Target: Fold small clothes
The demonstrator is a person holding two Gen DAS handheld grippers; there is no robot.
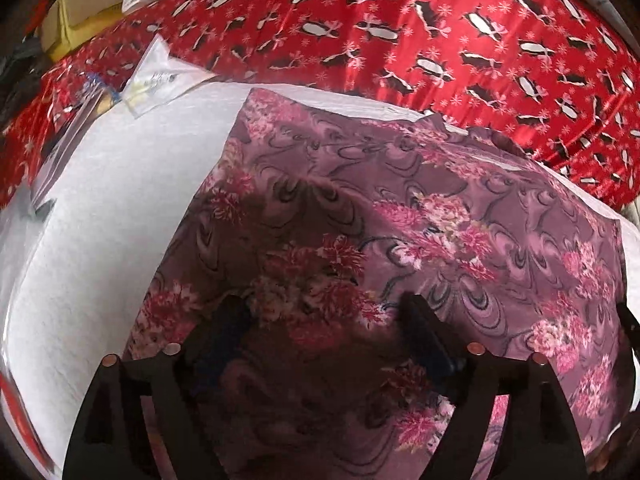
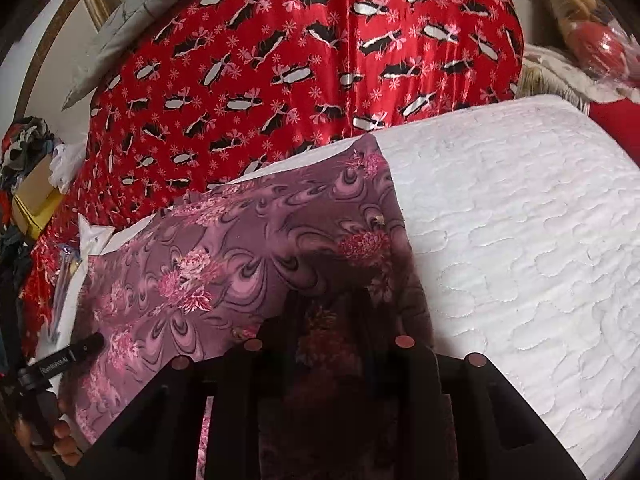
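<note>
A purple cloth with pink flowers [image 1: 400, 216] lies flat on a white quilted pad [image 1: 120, 208]. My left gripper [image 1: 324, 312] is open, its fingers spread just above the cloth's near part, nothing between them. In the right wrist view the cloth [image 2: 240, 248] covers the pad's left half [image 2: 520, 240]. My right gripper [image 2: 326, 304] hovers over the cloth's near right edge with a narrow gap between its fingers; whether cloth is pinched is hidden in shadow. The left gripper [image 2: 86, 346] shows at the far left, over the cloth.
A red satin bedspread with a black and white print [image 1: 440, 32] lies behind the pad. Clear plastic bags [image 1: 160, 72] lie at the pad's far left corner. A cardboard box [image 2: 36, 196] and a clothes pile stand left; a bagged toy [image 2: 592, 36] is at the far right.
</note>
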